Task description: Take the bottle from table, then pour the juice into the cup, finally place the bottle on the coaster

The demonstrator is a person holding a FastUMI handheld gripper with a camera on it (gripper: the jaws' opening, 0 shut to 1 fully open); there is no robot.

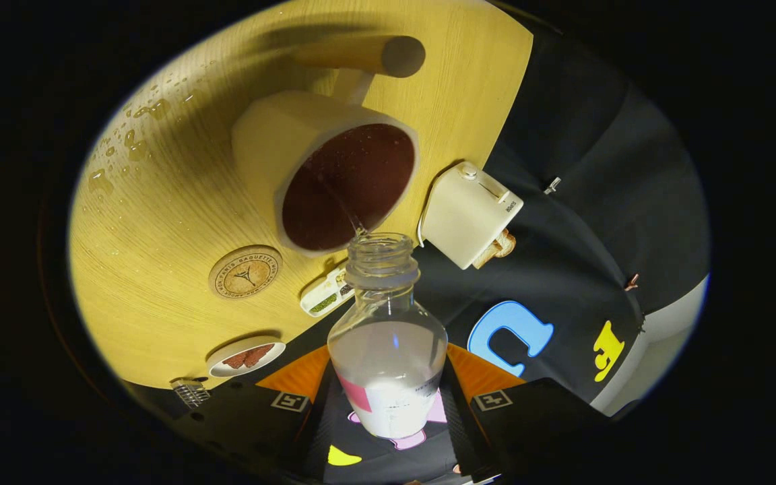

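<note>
**Pour under way, coaster still waiting**

The bottle (388, 337) is off the table and tipped toward the cup (334, 178), so the first step looks done and the second is in hand. The gripper (388, 404), at the bottom centre of the frame, is clamped on the bottle, one finger pressing each side of its lower body. A thin stream of liquid (347, 212) runs from the open neck into the cup, whose dark inside sits just beyond the mouth at the centre. Pale liquid remains in the bottle, so the pour may not be finished. Setting the bottle down is left to do.

From the left of the frame: water droplets (135, 135) dot the light wooden table (159, 222) at the upper left. Lower down, left of centre, lies the round cork coaster (245, 272), bare. Below it sits a small dish (245, 357) holding something brown. A wooden cylinder (368, 55) lies beyond the cup at the top centre. A small white tray (324, 296) lies by the bottle's neck. Right of centre, a white box-shaped device (469, 215) stands at the table's edge, with the booth's black cloth wall (597, 202) behind it.
</note>
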